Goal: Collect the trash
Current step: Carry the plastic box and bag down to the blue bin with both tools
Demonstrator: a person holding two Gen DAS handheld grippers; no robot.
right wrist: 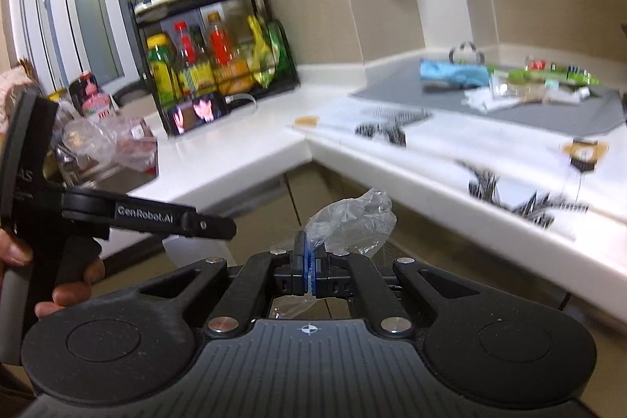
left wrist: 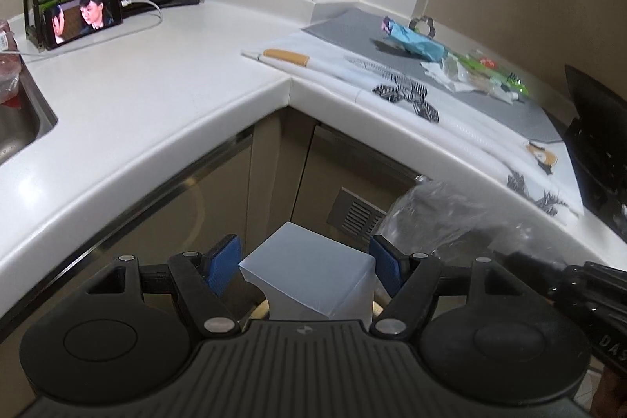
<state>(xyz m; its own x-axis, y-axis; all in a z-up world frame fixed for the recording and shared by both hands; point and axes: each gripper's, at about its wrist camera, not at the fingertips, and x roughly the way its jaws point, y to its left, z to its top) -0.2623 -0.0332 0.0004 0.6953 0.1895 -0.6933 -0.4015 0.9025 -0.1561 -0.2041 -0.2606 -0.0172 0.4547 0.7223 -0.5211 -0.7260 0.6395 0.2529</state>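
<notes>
While you hold both grippers below the counter's edge, the white L-shaped countertop sweeps from nine o'clock round to three o'clock in your left wrist view, its inner corner near the centre. On its right arm, at about two o'clock, lies a grey mat, and along the counter's front edge a white cloth with black leaf prints. On the mat sits the litter: a crumpled blue wrapper and, just beside it toward three o'clock, a green wrapper among white paper scraps. At eleven o'clock a black wire rack holds sauce bottles, with a phone leaning against its front, screen lit. A steel sink shows at nine o'clock. At six o'clock, between your left gripper fingers, stands a translucent white bin; the blue pads stand on either side of it, and you cannot tell from the view whether they press its sides. Your right gripper is clenched on a crumpled clear plastic bag, which bulges out above the shut pads toward one o'clock. In the right wrist view, a hand at eight o'clock grips the left gripper's handle.
</notes>
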